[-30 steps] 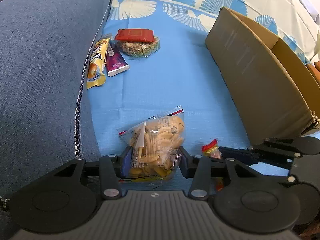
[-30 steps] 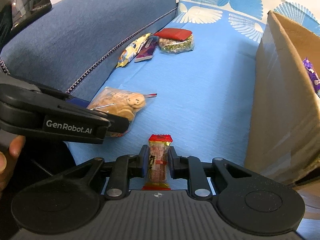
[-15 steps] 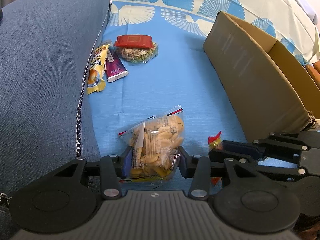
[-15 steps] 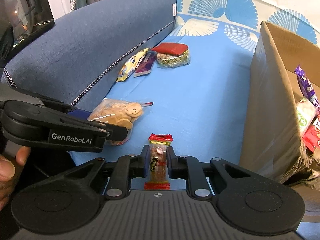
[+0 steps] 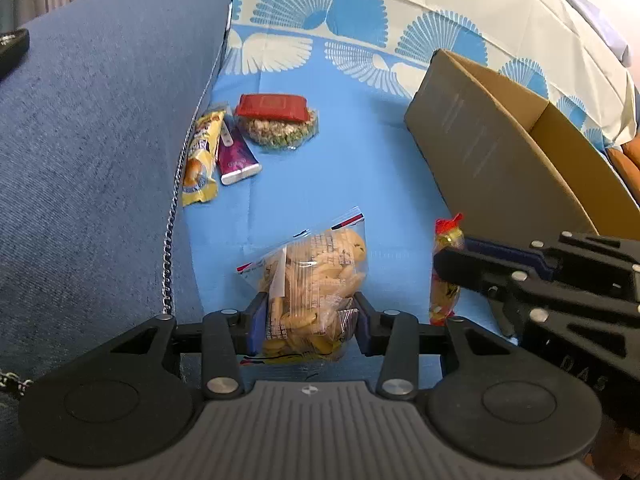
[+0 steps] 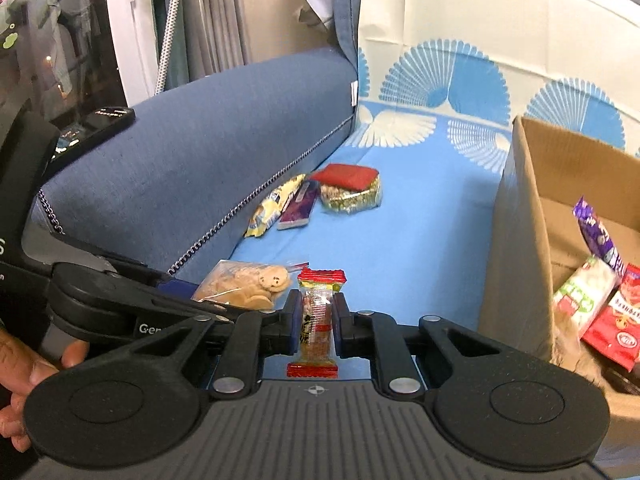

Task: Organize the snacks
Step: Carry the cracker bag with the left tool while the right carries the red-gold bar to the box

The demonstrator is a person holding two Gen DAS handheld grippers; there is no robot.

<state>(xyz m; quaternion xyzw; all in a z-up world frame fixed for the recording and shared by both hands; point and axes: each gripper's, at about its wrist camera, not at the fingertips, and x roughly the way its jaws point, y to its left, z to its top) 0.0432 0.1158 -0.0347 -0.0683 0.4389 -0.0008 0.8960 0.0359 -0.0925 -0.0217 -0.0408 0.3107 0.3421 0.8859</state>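
Far left, the blue sofa arm [image 5: 92, 168] is filling the frame. Beside it, near upper centre, a yellow packet [image 5: 200, 160], a purple bar [image 5: 236, 156] and a red-topped pack [image 5: 276, 124] are lying on the blue cover [image 5: 360, 168]. Bottom centre, my left gripper [image 5: 308, 322] is clamping the cookie bag [image 5: 312, 280]. My right gripper [image 6: 317, 316] is pinching the red-ended candy packet [image 6: 318, 318], jaws closed on it. Right, the cardboard box [image 6: 516, 248] is standing open.

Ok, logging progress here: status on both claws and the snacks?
Left claw shut on cookie bag. Right claw shut on small candy packet. Cardboard box on the right, nothing blocking. Four snacks by the cushion.
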